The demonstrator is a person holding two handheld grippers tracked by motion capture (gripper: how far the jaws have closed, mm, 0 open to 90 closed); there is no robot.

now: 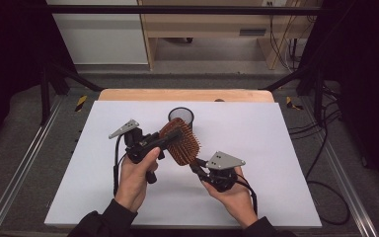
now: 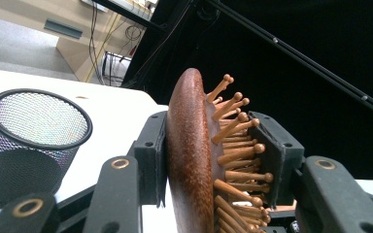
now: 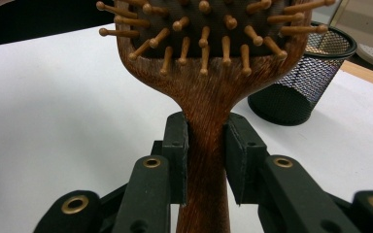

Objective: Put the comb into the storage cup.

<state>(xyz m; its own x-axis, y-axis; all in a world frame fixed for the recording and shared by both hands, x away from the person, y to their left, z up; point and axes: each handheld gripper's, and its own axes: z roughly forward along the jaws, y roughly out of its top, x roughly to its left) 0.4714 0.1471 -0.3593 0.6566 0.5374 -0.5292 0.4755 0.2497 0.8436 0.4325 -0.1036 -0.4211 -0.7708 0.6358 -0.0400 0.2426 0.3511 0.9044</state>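
- Left gripper [image 1: 164,140]: clenched across the head of the wooden paddle hairbrush [image 1: 180,142] — one jaw flat on the smooth back, the other pressed in among the bristle pins, as the left gripper view shows.
- Hairbrush: held in the air over the white table [image 1: 276,148] between the two hands; its long axis slants from the head at upper left down to the handle at lower right.
- Black mesh cup [image 1: 181,116]: stands upright just behind the brush head, nearer the left gripper, so any drop-in would likely go head-first from that side.
- Right gripper [image 1: 197,167]: jaws clamped on the handle's neck just below the head — firm, centred.
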